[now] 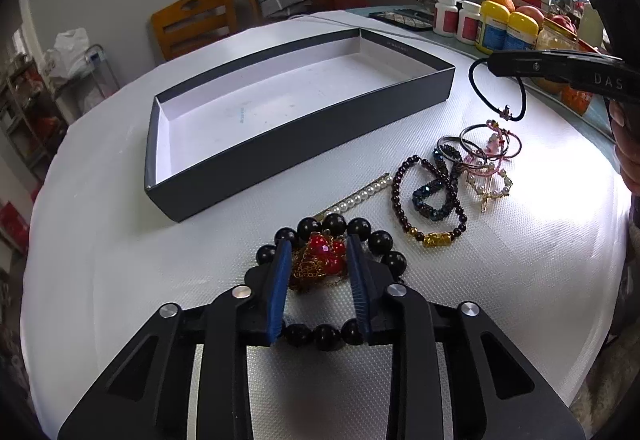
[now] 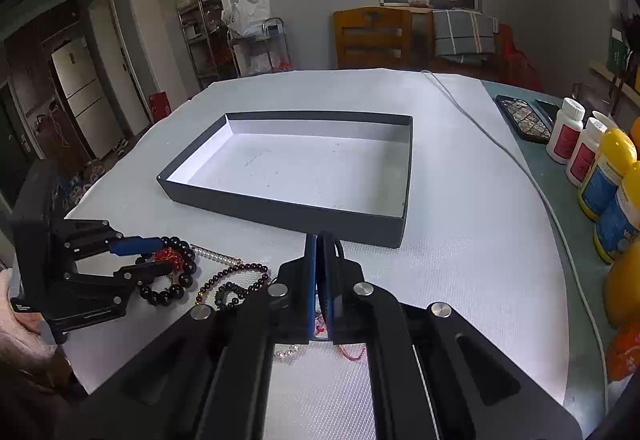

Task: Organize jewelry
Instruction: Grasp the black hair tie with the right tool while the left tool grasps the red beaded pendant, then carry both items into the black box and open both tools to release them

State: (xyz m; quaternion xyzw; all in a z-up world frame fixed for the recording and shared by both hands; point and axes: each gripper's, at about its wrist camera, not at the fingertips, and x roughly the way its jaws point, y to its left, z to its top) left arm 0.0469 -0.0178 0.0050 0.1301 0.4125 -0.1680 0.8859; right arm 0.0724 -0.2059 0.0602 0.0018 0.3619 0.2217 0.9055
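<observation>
Meanwhile, the left gripper (image 1: 318,252) sat low over a bracelet of big black beads (image 1: 380,242) on the white table mat (image 1: 120,260), its blue pads (image 1: 282,280) at a narrow spread, one on either side of a red faceted cluster with gold chain (image 1: 322,256) lying inside the bead ring. Whether the pads actually pressed on that cluster I could not tell; they stood right against it.

The right gripper (image 2: 320,272) was raised above the mat with its jaws pinched together on a thin black cord loop (image 1: 498,96), which dangled free with a small metal charm at the bottom. It hung just over the rest of the pile.

That pile lay on the mat beside the long side of the box: a string of white pearls (image 1: 366,196) nearest the wall, a dark garnet bracelet with a gold charm (image 1: 430,236), a dark blue beaded band (image 1: 434,196) looped across it, then thin black hoops and pink cord with small pearls (image 1: 490,164).

The shallow grey box (image 2: 280,208), white inside, held nothing. Further off, beyond the mat's edge, stood white pill bottles (image 2: 566,136), yellow jars (image 2: 608,168) and a phone (image 2: 524,118).
</observation>
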